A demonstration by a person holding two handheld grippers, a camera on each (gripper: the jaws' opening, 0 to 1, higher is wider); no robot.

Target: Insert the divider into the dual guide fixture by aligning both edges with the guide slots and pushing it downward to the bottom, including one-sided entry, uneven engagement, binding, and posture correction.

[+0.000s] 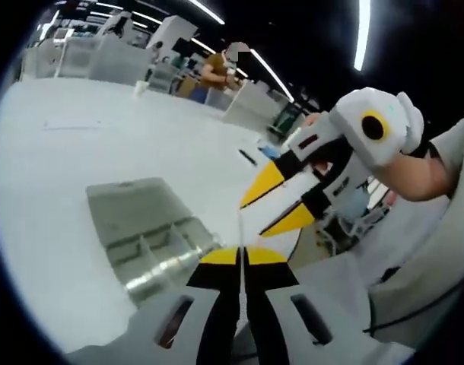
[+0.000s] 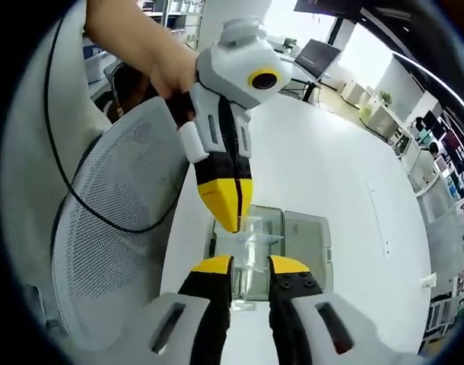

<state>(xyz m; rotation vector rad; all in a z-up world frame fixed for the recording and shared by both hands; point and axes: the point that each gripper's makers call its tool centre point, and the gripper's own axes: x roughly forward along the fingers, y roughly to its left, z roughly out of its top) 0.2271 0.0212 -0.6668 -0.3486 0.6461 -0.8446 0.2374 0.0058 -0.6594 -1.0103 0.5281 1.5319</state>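
The divider is a thin clear sheet, seen edge-on between my left gripper's yellow-tipped jaws, which are shut on it. Below and to the left lies the clear guide fixture on the white table. My right gripper comes in from the right in a person's hand, its jaws apart beside the sheet's top edge. In the right gripper view the left gripper points down from above and holds the divider over the fixture. My right gripper stands open, with the sheet in its gap.
A white mesh chair back with a black cable stands close on the left. A small dark object and a flat sheet lie on the table. A person sits far back among the desks.
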